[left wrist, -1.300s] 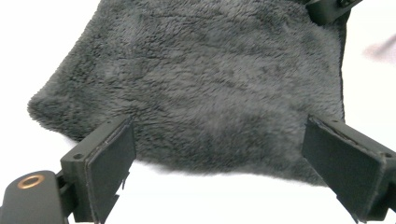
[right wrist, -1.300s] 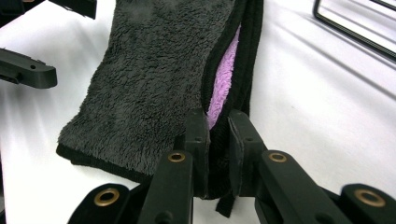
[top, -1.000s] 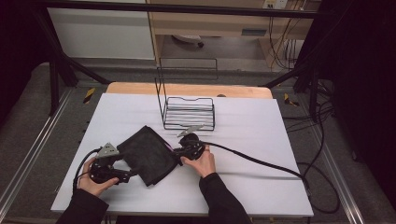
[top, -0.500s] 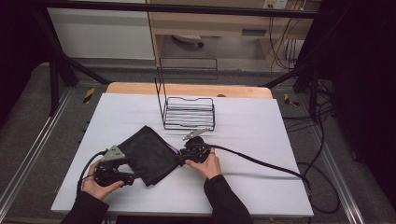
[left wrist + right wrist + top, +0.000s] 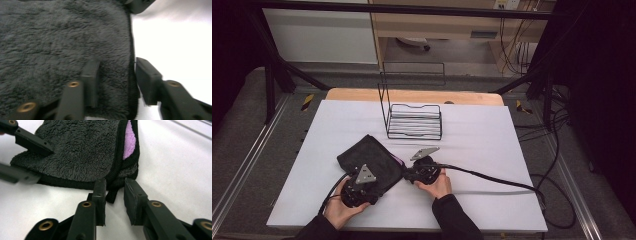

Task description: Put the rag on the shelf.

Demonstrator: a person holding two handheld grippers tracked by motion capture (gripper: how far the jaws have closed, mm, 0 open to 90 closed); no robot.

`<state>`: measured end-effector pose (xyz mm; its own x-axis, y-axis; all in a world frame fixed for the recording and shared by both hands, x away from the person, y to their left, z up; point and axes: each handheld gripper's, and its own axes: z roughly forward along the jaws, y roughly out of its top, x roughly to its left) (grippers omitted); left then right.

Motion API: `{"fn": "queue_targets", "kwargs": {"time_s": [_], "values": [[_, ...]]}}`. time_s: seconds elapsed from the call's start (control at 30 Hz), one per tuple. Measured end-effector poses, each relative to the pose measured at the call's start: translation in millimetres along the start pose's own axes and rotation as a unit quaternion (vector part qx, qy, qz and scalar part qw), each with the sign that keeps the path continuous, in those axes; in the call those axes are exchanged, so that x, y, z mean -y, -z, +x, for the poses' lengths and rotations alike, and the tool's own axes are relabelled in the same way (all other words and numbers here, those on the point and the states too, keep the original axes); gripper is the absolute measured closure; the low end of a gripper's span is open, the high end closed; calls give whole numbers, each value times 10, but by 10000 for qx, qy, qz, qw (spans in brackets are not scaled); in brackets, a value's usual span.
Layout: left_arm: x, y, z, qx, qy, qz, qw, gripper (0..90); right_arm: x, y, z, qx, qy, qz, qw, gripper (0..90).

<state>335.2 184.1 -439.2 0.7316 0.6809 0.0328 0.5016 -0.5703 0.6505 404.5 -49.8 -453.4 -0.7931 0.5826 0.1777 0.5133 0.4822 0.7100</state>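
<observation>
The dark towel (image 5: 369, 162) lies folded over; both grippers, left (image 5: 113, 80) and right (image 5: 115, 195), straddle its edge with jaws apart, so smoothing or another fold looks left.

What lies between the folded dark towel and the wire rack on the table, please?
Nothing: in the high view, only bare white table separates the dark towel from the wire rack.

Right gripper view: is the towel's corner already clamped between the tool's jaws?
No: the right tool stands open, and the dark towel corner lies loose in the gap.
</observation>
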Motion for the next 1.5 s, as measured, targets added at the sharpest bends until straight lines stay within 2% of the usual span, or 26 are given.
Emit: {"fn": "queue_targets", "kwargs": {"time_s": [0.13, 0.23, 0.27, 0.3, 0.33, 0.37, 0.43, 0.47, 0.5, 0.67, 0.77, 0.8, 0.87, 0.93, 1.07, 1.13, 1.2, 1.23, 1.27, 1.3, 1.33, 1.4, 1.5], "values": [[-21, -6, -10, -193, 5, 99, 9998, 657, 19, -1, 19, 84, 27, -47, 10000, 797], [-36, -3, 5, -179, 95, 144, 9997, 754, 24, 8, 22, 109, 61, -32, 9999, 806], [-44, 5, 25, -127, 163, 170, 9996, 773, 27, 13, 27, 125, 70, -34, 9999, 800], [-52, 20, 89, 54, 376, 188, 9991, 786, 36, 31, 38, 149, 115, -32, 9998, 790], [-52, 20, 89, 54, 376, 188, 9991, 795, 36, 31, 38, 149, 115, -32, 9998, 790], [-47, 31, 127, 176, 507, 165, 9984, 795, 41, 39, 39, 137, 82, -29, 9999, 797], [-26, 60, 201, 390, 731, 76, 9965, 803, 53, 32, 32, 113, 76, -42, 9999, 818], [-8, 104, 256, 513, 912, -53, 9945, 807, 58, 22, 32, 121, 77, -71, 9999, 855], [-3, 123, 273, 536, 968, -127, 9938, 809, 56, 19, 29, 111, 66, -72, 9999, 872], [-5, 197, 305, 502, 1009, -273, 9933, 812, 24, 75, 2, 14, -36, -108, 9999, 897], [-10, 289, 329, 426, 1071, -470, 9922, 812, -42, 202, -33, -1, -86, -201, 9998, 899], [-10, 289, 329, 426, 1071, -470, 9922, 812, -68, 251, -43, -8, -77, -229, 9997, 899], [-6, 356, 345, 410, 1129, -609, 9909, 811, -114, 338, -55, 2, -58, -221, 9997, 900], [-4, 366, 341, 407, 1152, -618, 9906, 811, -134, 399, -56, 14, -29, -179, 9998, 900], [11, 344, 286, 439, 1140, -589, 9908, 811, -133, 465, -37, 16, 24, -68, 10000, 900], [13, 321, 200, 519, 1013, -529, 9921, 810, -114, 547, 14, 17, 70, 53, 10000, 900], [18, 309, 165, 592, 980, -494, 9922, 809, -97, 634, 46, 50, 129, 137, 9998, 900], [32, 274, 83, 685, 876, -377, 9931, 808, -85, 684, 58, 51, 138, 152, 9998, 900], [32, 274, 83, 685, 876, -377, 9931, 806, -70, 736, 68, 59, 163, 186, 9997, 900], [39, 233, -9, 783, 758, -289, 9936, 805, -50, 784, 81, 78, 152, 229, 9996, 900], [39, 233, -9, 783, 758, -289, 9936, 804, -50, 784, 81, 78, 152, 229, 9996, 900], [29, 174, -135, 860, 564, -202, 9945, 802, 53, 896, 108, 92, 172, 313, 9993, 900], [26, 134, -193, 862, 449, -137, 9952, 794, 210, 895, 87, 81, 97, 443, 9989, 898]]}}
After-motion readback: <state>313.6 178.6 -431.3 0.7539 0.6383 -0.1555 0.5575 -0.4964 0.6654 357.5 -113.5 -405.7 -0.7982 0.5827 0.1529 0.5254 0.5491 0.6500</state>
